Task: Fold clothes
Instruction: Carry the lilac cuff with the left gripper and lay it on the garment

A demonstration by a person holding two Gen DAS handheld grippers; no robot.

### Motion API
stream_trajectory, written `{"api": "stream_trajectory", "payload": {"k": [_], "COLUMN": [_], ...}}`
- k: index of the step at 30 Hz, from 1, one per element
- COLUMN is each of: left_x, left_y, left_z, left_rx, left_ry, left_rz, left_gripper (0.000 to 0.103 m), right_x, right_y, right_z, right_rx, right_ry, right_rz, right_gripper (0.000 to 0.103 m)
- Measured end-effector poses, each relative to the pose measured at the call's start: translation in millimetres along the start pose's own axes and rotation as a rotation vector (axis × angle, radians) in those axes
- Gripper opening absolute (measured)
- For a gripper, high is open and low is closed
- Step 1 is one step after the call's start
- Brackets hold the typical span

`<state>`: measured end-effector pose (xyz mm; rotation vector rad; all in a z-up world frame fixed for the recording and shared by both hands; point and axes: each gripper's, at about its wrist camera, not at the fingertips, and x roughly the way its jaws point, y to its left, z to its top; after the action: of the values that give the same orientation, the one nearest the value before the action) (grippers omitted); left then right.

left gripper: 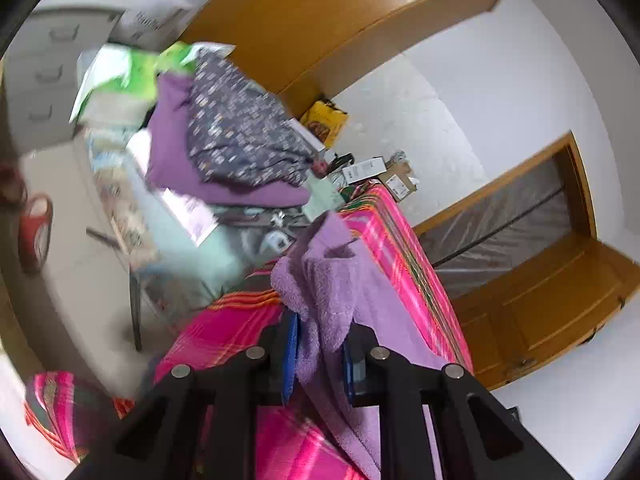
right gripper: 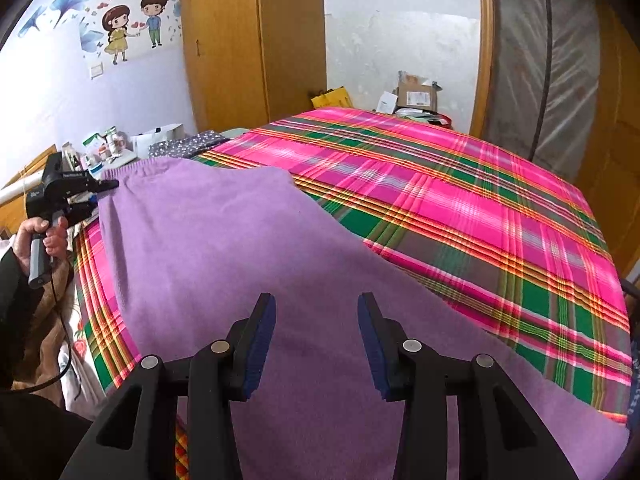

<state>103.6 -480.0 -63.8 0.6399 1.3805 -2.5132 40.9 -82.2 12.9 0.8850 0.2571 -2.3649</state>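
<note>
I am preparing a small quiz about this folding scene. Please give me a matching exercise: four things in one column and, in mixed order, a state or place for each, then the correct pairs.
Things:
1. left hand-held gripper
2. right hand-held gripper
3. purple garment
4. yellow bag

States or places:
A. spread over the plaid bed cover
B. on the floor by the wall, beyond the bed
C. jaws apart, nothing between them
D. closed on a purple fabric edge

Right pairs: 1-D, 2-C, 3-A, 4-B
</note>
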Motion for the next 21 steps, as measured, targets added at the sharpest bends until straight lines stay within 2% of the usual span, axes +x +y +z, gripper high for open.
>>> {"api": "stream_trajectory", "payload": {"k": [11,21], "left_x": [-11,-14], "left_y": [-60,-133], "left_z": [4,-13], "left_rx": [0.154,0.344], "left_ry": [-0.038,-0.001], "left_rz": [-0.034,-0.153], "left_gripper": [0.017,0.017], "right_x": [1,-3], "right_y": [1,-3], "right_z": [-3,-6], "right_rx": [0.014,0.035], "right_ry": [0.004,0.000], "right_rz": [0.012,0.013], "right_gripper": [0.044,0.044]}}
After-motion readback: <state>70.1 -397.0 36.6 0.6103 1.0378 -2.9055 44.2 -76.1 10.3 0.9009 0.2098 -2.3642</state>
